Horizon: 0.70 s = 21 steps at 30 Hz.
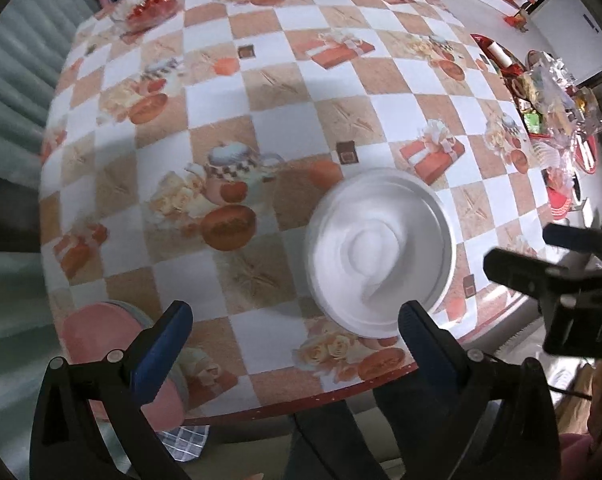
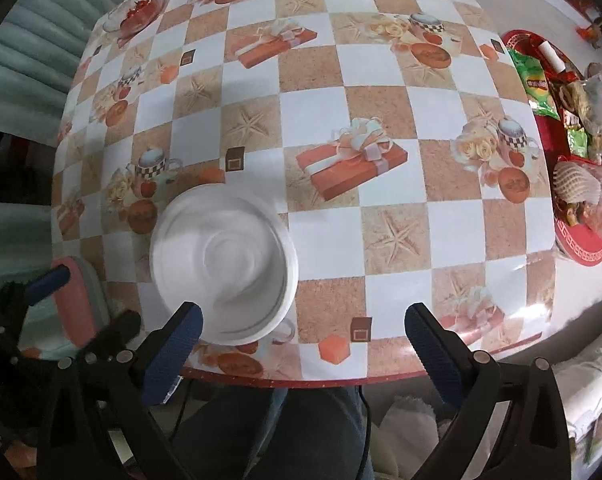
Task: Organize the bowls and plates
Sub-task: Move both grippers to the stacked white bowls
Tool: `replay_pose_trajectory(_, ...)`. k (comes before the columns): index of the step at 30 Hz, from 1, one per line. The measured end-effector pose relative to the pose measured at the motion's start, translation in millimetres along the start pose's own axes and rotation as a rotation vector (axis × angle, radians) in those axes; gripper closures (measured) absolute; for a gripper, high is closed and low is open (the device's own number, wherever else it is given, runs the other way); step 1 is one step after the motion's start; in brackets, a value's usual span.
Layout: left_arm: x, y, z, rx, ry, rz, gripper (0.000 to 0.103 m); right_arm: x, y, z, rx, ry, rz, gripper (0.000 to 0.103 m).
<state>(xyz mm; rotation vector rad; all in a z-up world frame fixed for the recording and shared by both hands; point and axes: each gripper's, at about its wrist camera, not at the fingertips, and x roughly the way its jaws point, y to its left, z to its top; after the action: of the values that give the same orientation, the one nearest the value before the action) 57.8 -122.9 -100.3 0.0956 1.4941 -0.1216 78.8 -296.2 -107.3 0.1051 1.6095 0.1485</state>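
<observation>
Two blue-padded fingers of my left gripper (image 1: 295,334) stand spread wide with nothing between them, above the near edge of the checkered table (image 1: 285,92). A white bowl (image 1: 381,254) sits on the table just past my right-hand pad; a pink plate (image 1: 101,336) lies at the lower left.

From my right gripper (image 2: 303,342), fingers equally spread and empty, the white bowl (image 2: 223,264) rests near my left pad, close to the table's (image 2: 381,80) front edge.

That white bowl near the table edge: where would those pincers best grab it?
Probably the white bowl by its thin upright rim, from straight above, one finger inside and one outside. It sits upright and looks wider than the open jaws.
</observation>
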Motion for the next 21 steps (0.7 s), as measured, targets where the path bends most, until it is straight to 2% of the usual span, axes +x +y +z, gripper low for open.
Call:
replay_pose_trajectory(6, -8.8, -0.9, -1.1, 0.033, -0.011, 0.067, 0.000, -4.1, 8.9, -0.7, -0.016, -0.002, -0.010, 0.002)
replay_pose_trajectory(21, -14.6, 2.7, -3.7, 0.038, -0.030, 0.066, 0.000, -8.6, 19.0, -5.2, -0.026, -0.009, -0.036, 0.002)
